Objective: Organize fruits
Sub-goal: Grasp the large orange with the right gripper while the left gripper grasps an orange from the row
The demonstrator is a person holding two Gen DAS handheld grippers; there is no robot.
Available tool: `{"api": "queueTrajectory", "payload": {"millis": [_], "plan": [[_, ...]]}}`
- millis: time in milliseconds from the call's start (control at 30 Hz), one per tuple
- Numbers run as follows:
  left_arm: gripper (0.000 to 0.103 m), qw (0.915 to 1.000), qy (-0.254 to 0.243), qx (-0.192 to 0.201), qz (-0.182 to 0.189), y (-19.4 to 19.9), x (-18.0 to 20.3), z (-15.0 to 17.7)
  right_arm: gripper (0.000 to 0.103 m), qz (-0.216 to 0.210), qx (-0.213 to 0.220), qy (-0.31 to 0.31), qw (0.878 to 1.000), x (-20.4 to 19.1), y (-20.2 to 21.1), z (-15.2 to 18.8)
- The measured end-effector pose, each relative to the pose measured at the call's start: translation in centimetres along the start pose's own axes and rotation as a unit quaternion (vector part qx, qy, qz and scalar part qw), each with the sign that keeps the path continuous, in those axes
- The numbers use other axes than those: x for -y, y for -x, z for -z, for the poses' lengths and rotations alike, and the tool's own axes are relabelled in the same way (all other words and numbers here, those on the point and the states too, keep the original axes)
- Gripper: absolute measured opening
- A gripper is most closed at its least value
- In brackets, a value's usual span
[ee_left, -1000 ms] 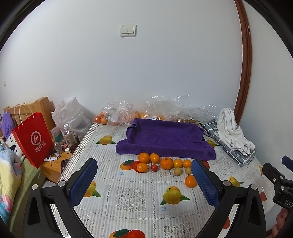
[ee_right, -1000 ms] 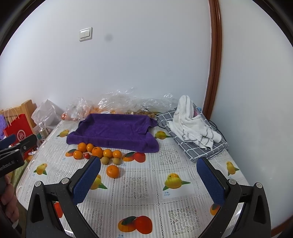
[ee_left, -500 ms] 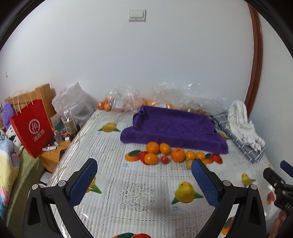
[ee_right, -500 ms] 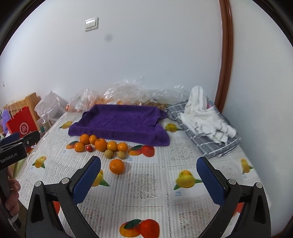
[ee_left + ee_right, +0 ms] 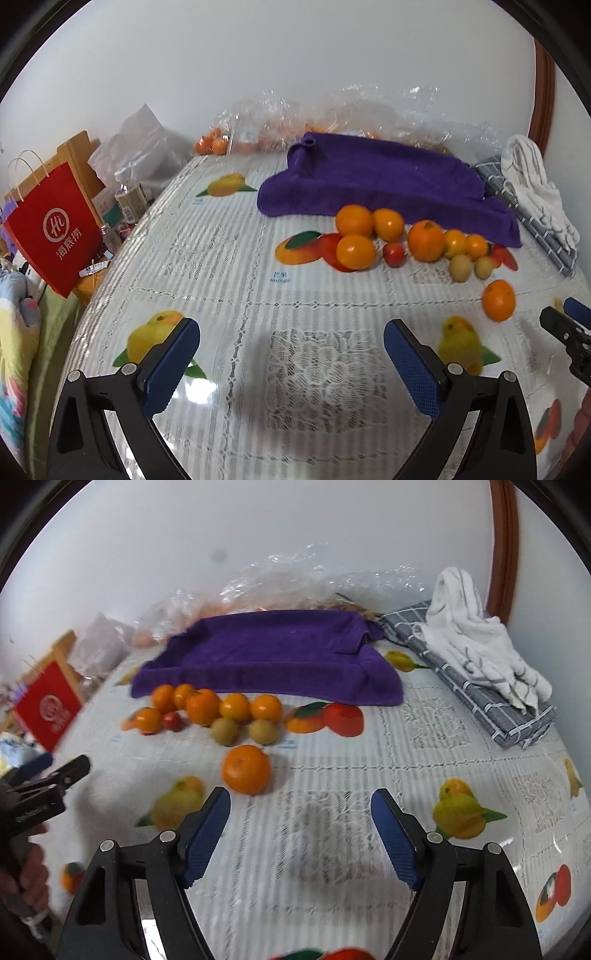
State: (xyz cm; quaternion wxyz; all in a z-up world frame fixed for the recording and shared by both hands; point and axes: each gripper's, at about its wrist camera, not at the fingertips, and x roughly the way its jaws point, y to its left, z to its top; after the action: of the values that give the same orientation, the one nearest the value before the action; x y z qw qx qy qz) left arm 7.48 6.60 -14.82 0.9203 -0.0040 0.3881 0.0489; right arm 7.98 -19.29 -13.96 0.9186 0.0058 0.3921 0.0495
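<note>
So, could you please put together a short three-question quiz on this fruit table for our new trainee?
1. True or false: the lone orange lies nearer the camera than the fruit cluster.
2. Which colour is the towel behind the fruit: (a) green, (b) purple, (c) yellow?
3. What lies between the pads of the right gripper, whose jaws are closing?

Key
1. True; it sits apart, in front of the cluster.
2. (b) purple.
3. Nothing; only the printed tablecloth shows between them.
</note>
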Motion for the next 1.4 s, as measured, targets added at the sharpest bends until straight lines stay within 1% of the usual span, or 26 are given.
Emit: {"api": "queueTrajectory", "payload": {"millis": [100, 133, 200, 267, 333, 433, 533, 600, 633, 700, 767, 800, 833, 867, 933, 967, 1000, 1067, 1133, 1167, 1200, 1233, 1267, 1333, 1400], "plan": [[0.101, 1.0000, -0.001, 0.004, -0.004, -1.0, -0.4, 0.2, 0.079, -0.028, -0.011, -0.001, 1.000, -0.4, -1.2, 0.2], [0.095, 1.0000, 0.000, 0.003, -0.002, -1.3, -0.5, 0.2, 0.078, -0.032, -0.011, 0.003, 0.999, -0.6, -1.5, 0.2], [0.089, 1.0000, 0.005, -0.003, 0.001, -2.0, -0.9, 0.2, 0.074, -0.014, 0.000, 0.012, 1.000, -1.1, -2.0, 0.1], [0.089, 0.9999, 0.012, -0.005, 0.000, -2.6, -1.3, 0.1, 0.072, -0.008, 0.005, 0.012, 1.000, -1.5, -2.6, -0.2], [0.086, 0.9996, 0.020, -0.015, 0.012, -3.1, -1.7, -0.1, 0.069, -0.031, -0.008, 0.007, 0.999, -1.8, -3.4, -0.6], [0.085, 0.9988, 0.034, -0.026, 0.025, -3.9, -2.2, -0.3, 0.068, -0.047, -0.020, 0.010, 0.999, -2.2, -4.2, -0.9], [0.084, 0.9978, 0.035, -0.047, 0.032, -4.7, -2.3, -0.2, 0.068, -0.043, -0.031, 0.017, 0.998, -2.8, -5.3, -1.1], [0.084, 0.9979, 0.031, -0.043, 0.035, -4.5, -2.3, -0.1, 0.068, -0.042, -0.045, 0.017, 0.998, -2.9, -6.2, -1.3], [0.084, 0.9977, 0.034, -0.043, 0.040, -4.5, -2.4, 0.0, 0.068, -0.040, -0.046, 0.017, 0.998, -2.9, -6.4, -1.4], [0.084, 0.9971, 0.040, -0.041, 0.050, -4.4, -2.7, 0.0, 0.063, -0.042, -0.033, 0.021, 0.998, -3.1, -6.3, -1.6], [0.084, 0.9964, 0.045, -0.037, 0.062, -4.4, -2.8, -0.1, 0.054, -0.049, -0.032, 0.030, 0.998, -3.4, -6.4, -1.7], [0.082, 0.9959, 0.044, -0.039, 0.069, -4.5, -2.8, -0.3, 0.046, -0.051, -0.038, 0.034, 0.997, -3.5, -6.6, -1.7], [0.081, 0.9954, 0.041, -0.042, 0.075, -4.6, -2.6, -0.5, 0.043, -0.049, -0.041, 0.041, 0.997, -3.7, -6.7, -1.7], [0.081, 0.9950, 0.037, -0.042, 0.082, -4.7, -2.4, -0.9, 0.041, -0.051, -0.037, 0.047, 0.997, -3.7, -6.5, -1.7], [0.081, 0.9952, 0.030, -0.036, 0.086, -4.8, -1.7, -1.5, 0.041, -0.064, -0.038, 0.037, 0.997, -2.9, -6.3, -1.8], [0.081, 0.9953, 0.025, -0.033, 0.088, -4.9, -1.3, -1.8, 0.041, -0.064, -0.038, 0.034, 0.997, -2.6, -6.2, -1.8], [0.078, 0.9950, 0.020, -0.031, 0.092, -5.0, -0.7, -2.2, 0.041, -0.055, -0.035, 0.036, 0.997, -2.1, -6.0, -1.7], [0.073, 0.9945, 0.017, -0.032, 0.098, -5.4, 0.3, -2.8, 0.041, -0.017, -0.024, 0.051, 0.998, -1.1, -5.8, -1.7], [0.066, 0.9940, 0.015, -0.031, 0.104, -5.9, 1.1, -3.3, 0.041, 0.001, -0.021, 0.051, 0.999, 0.0, -5.8, -1.7], [0.063, 0.9936, 0.015, -0.029, 0.108, -6.1, 1.4, -3.5, 0.041, 0.001, -0.022, 0.045, 0.999, 0.6, -5.9, -1.7], [0.056, 0.9935, 0.016, -0.029, 0.109, -6.4, 1.6, -3.8, 0.041, -0.002, -0.024, 0.036, 0.999, 1.2, -6.0, -1.8], [0.047, 0.9932, 0.017, -0.032, 0.111, -6.7, 1.9, -4.0, 0.041, -0.015, -0.030, 0.018, 0.999, 2.0, -6.2, -1.8], [0.044, 0.9924, 0.018, -0.037, 0.116, -7.0, 2.0, -4.2, 0.041, -0.024, -0.031, 0.008, 0.999, 2.4, -6.2, -1.9], [0.043, 0.9901, 0.024, -0.045, 0.131, -7.5, 2.2, -4.5, 0.041, -0.037, -0.026, 0.000, 0.999, 2.8, -6.1, -2.0], [0.043, 0.9894, 0.022, -0.040, 0.138, -7.7, 2.5, -4.7, 0.041, -0.044, -0.027, -0.001, 0.999, 3.0, -6.2, -2.0]]}}
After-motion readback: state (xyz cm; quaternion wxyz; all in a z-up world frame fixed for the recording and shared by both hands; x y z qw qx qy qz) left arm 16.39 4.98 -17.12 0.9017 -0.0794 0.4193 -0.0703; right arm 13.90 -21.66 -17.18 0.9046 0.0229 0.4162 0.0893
